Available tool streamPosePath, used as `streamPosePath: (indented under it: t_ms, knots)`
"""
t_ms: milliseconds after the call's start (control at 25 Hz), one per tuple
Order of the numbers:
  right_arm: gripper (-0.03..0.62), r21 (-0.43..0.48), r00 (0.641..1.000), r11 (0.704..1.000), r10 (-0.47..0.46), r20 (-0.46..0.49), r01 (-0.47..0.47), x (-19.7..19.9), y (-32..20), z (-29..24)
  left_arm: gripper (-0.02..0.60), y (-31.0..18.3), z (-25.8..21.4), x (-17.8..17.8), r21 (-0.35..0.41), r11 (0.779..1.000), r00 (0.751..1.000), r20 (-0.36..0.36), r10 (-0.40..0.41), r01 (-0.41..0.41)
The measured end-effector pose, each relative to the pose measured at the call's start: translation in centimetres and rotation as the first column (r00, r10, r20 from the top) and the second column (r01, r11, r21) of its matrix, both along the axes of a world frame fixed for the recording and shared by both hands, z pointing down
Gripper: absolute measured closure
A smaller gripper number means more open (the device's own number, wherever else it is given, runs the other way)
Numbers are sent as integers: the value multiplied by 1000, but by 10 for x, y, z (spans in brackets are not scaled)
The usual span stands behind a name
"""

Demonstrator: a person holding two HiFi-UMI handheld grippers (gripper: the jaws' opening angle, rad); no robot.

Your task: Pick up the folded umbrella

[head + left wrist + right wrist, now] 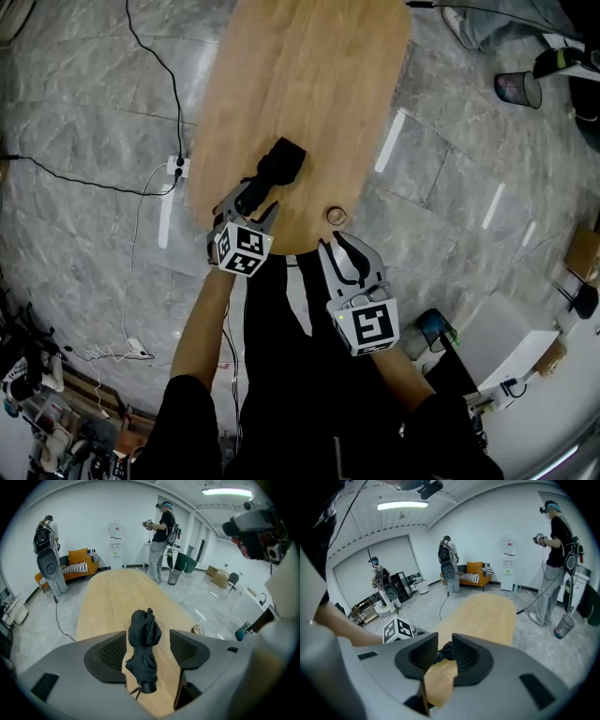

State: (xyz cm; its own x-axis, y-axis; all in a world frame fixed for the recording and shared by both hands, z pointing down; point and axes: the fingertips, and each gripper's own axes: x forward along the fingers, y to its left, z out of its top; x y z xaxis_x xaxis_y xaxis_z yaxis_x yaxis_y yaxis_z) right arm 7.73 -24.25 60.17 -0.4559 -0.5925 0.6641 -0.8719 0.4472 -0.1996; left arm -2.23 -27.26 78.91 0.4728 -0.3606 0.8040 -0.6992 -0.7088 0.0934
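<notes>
**Q:** Head view, why is the left one there?
**A:** My left gripper (251,204) sits over the handle end of the folded umbrella (278,164) and is lined up along it. I'd say that's to straddle it for the pick. My right gripper (339,251) hangs at the table (309,75) edge near a small ring (336,216), spare.

**Q:** Left gripper view?
**A:** Jaws spread, with the umbrella lying lengthwise between them on the wood. The pads aren't pressing it, so it's not gripped yet.

**Q:** Right gripper view?
**A:** Jaws apart by a narrow gap, pinching nothing. Through the gap I see bare wood and a bit of the umbrella beyond.

**Q:** Surface, room?
**A:** Smooth oval wood top. Grey tile floor (84,112), cables (155,56), an orange sofa (77,557), people (161,541) standing, a bin (518,89).
</notes>
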Motion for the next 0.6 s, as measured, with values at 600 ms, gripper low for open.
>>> streamPosePath:
  t_ms: [600]
  knots:
    - [496, -31, 999, 999, -17, -31, 16, -3, -8, 26, 256, -5, 59, 1, -68, 997, 999, 3, -43, 43]
